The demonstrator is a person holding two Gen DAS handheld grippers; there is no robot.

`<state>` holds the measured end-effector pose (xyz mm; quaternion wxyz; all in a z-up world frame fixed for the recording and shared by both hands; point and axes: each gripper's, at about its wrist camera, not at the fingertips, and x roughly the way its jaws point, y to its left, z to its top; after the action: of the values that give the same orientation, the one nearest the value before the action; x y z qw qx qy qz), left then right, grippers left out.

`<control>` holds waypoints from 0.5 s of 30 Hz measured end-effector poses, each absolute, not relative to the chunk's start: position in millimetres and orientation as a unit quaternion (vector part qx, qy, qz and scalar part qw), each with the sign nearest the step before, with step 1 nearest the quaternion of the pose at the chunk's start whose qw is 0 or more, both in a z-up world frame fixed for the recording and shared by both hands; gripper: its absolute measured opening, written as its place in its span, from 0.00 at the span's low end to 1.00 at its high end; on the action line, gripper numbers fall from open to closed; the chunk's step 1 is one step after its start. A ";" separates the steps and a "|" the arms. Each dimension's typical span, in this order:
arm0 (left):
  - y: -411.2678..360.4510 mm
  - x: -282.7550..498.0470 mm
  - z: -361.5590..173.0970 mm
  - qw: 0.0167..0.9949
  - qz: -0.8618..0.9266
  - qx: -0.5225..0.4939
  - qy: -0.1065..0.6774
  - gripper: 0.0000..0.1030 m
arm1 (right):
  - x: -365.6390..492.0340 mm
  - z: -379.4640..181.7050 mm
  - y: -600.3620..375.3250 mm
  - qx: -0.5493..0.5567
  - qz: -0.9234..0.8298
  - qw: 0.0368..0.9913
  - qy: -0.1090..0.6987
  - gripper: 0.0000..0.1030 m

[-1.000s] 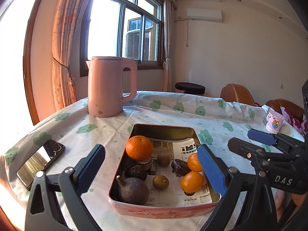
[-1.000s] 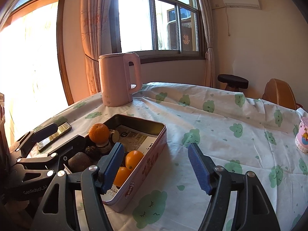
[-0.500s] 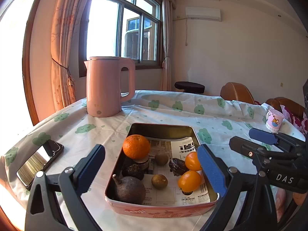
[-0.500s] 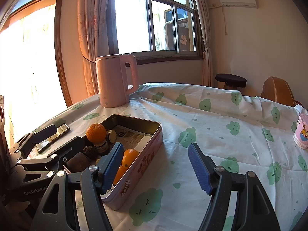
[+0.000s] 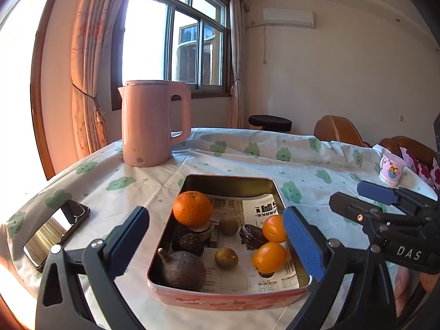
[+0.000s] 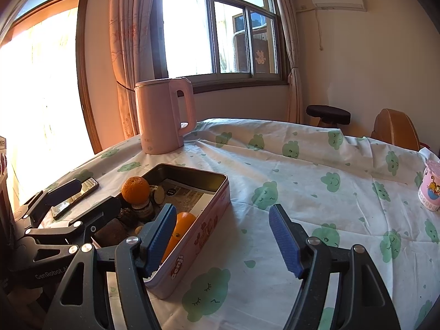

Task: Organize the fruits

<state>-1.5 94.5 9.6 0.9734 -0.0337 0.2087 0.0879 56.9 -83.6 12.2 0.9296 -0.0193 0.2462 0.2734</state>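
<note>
A pink tin point(image 5: 225, 298) lined with newspaper sits on the cloud-print tablecloth. Inside lie a large orange point(image 5: 192, 208), two small oranges point(image 5: 269, 256), two green-brown round fruits point(image 5: 226, 258), a dark purple fruit point(image 5: 182, 269) and dark dried pieces. My left gripper point(image 5: 217, 243) hovers open over the tin's near end, holding nothing. My right gripper point(image 6: 223, 238) stands open to the tin's point(image 6: 192, 244) right, with bare cloth and the tin's corner between its fingers. The large orange point(image 6: 135, 189) and one small orange point(image 6: 181, 225) show in the right wrist view.
A pink kettle point(image 5: 150, 123) stands behind the tin. A phone point(image 5: 56, 232) lies on the cloth to the left. A small pink cup point(image 5: 392, 169) sits at the far right. Brown chairs point(image 5: 338, 130) and a black stool point(image 5: 269, 122) stand beyond the table.
</note>
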 end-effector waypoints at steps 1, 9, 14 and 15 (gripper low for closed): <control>94.0 -1.5 9.6 0.973 0.088 -0.033 0.209 1.00 | 56.9 12.3 -84.2 -0.019 0.273 0.930 0.246 0.69; 86.1 -2.7 13.2 0.975 0.079 -0.025 0.206 1.00 | 57.7 14.4 -93.6 -0.013 0.265 0.933 0.243 0.69; 80.5 -3.4 15.4 0.976 0.070 -0.021 0.205 1.00 | 57.4 14.6 -99.6 -0.011 0.260 0.935 0.241 0.69; 80.0 -3.2 15.6 0.976 0.068 -0.022 0.205 1.00 | 57.7 14.6 -100.8 -0.011 0.259 0.935 0.241 0.69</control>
<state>-3.2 80.0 15.6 0.9761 -0.0218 0.2053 0.0682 57.7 -100.8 14.6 0.9354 -0.0106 0.2410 0.2586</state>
